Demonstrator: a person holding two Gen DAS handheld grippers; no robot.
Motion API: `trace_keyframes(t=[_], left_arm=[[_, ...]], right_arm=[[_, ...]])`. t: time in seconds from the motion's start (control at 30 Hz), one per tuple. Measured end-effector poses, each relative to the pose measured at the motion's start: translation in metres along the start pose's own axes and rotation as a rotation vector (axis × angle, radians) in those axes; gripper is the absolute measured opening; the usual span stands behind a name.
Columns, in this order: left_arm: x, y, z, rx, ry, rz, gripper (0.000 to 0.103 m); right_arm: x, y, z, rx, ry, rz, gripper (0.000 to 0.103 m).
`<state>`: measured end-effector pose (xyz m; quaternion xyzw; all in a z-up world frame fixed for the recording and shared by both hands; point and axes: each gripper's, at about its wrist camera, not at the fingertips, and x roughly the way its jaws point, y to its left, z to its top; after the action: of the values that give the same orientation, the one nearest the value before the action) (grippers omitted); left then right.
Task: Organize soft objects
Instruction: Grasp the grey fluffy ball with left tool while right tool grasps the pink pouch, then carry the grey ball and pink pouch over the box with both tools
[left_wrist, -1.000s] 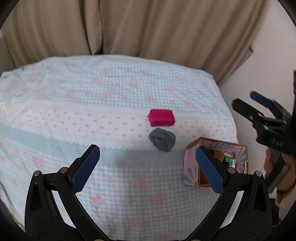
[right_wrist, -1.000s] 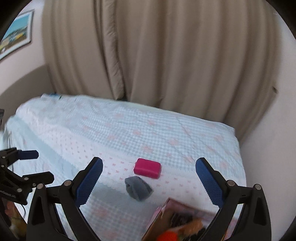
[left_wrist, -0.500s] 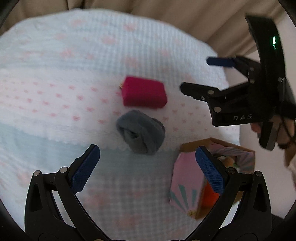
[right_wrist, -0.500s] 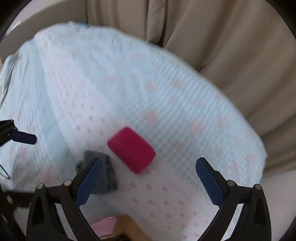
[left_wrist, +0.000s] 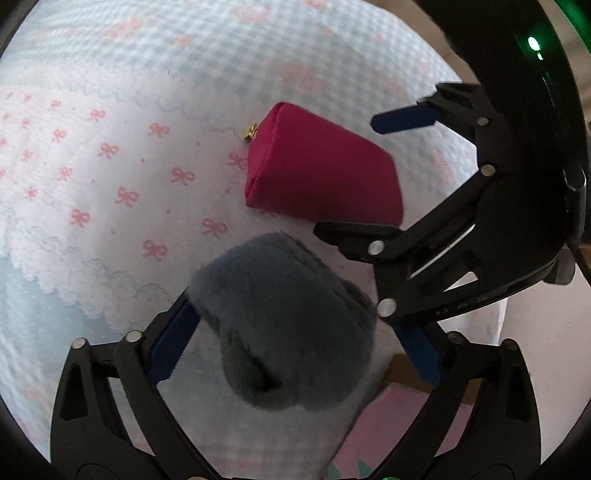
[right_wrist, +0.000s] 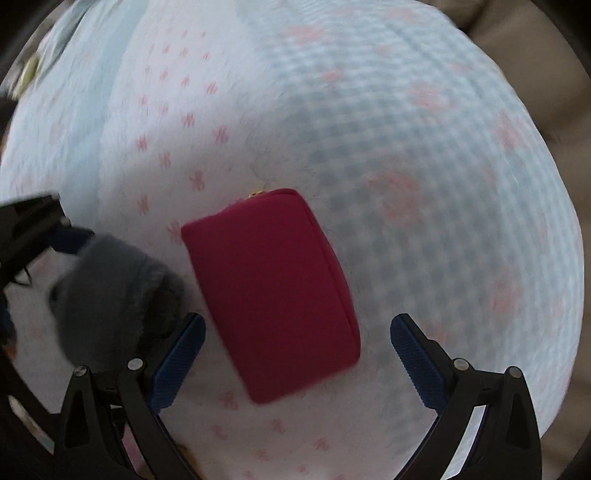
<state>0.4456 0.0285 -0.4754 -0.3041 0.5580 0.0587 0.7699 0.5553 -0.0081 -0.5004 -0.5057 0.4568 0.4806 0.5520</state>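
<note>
Left gripper (left_wrist: 295, 339): jaws set on either side of the grey sock bundle (left_wrist: 284, 325), narrower than half a second ago, when they stood wide with the bundle lying ahead of them. The blue pads (left_wrist: 171, 345) meet the bundle's flanks at lower centre of the left view, so the bundle reads as grasped. Whether it has left the bed cannot be told.

Right gripper (right_wrist: 297, 354): jaws spread, gripping nothing. The pink pouch (right_wrist: 271, 291) lies between and just ahead of the blue pads (right_wrist: 177, 363), not touching either. Half a second ago the pouch sat higher and smaller in this view; it now fills the centre, so the gripper has come in close.

In the left view the pouch (left_wrist: 319, 171) lies on the bed at upper centre, just beyond the sock bundle, with a small gold zip pull (left_wrist: 252, 132) at its upper left corner. The right gripper (left_wrist: 376, 170) enters from the right of that frame, one blue pad above the pouch and one black finger along its lower edge; earlier it hung clear to the right.

In the right view the sock bundle (right_wrist: 110, 295) sits at lower left, just beside the pouch, with the left gripper partly visible at the left edge.

The bedspread (left_wrist: 110, 155), white and pale blue check with pink bows, covers the bed. A corner of a pink cardboard box (left_wrist: 406, 417) shows at lower right of the left view.
</note>
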Motion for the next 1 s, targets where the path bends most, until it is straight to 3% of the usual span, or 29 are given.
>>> trace_keyframes(t=[0.07, 0.2, 0.27, 0.3, 0.37, 0.7, 1.0], left_arm=[[0.009, 0.007, 0.003, -0.033, 0.034, -0.009, 0.086], [0.009, 0.015, 0.006, -0.063, 0.033, -0.036, 0.078], [0.006, 0.013, 0.003, -0.039, 0.032, -0.028, 0.062], [0.005, 0.013, 0.002, -0.036, 0.038, -0.044, 0.057], [0.002, 0.015, -0.001, -0.048, 0.038, -0.065, 0.049], [-0.034, 0.026, 0.002, -0.054, -0.043, -0.085, 0.043], [-0.108, 0.005, 0.0, 0.052, -0.131, -0.093, 0.043]], right_arm=[[0.008, 0.001, 0.005, -0.019, 0.009, 0.014, 0.099], [0.014, 0.002, 0.014, -0.009, 0.001, 0.06, 0.086], [0.017, 0.005, 0.017, -0.015, 0.0, 0.058, 0.082], [0.019, 0.008, 0.018, -0.022, 0.005, 0.06, 0.074], [0.019, 0.011, 0.018, -0.019, -0.001, 0.048, 0.072], [-0.011, -0.003, 0.009, 0.157, -0.051, 0.041, 0.045], [-0.102, -0.009, -0.019, 0.403, -0.17, 0.007, 0.044]])
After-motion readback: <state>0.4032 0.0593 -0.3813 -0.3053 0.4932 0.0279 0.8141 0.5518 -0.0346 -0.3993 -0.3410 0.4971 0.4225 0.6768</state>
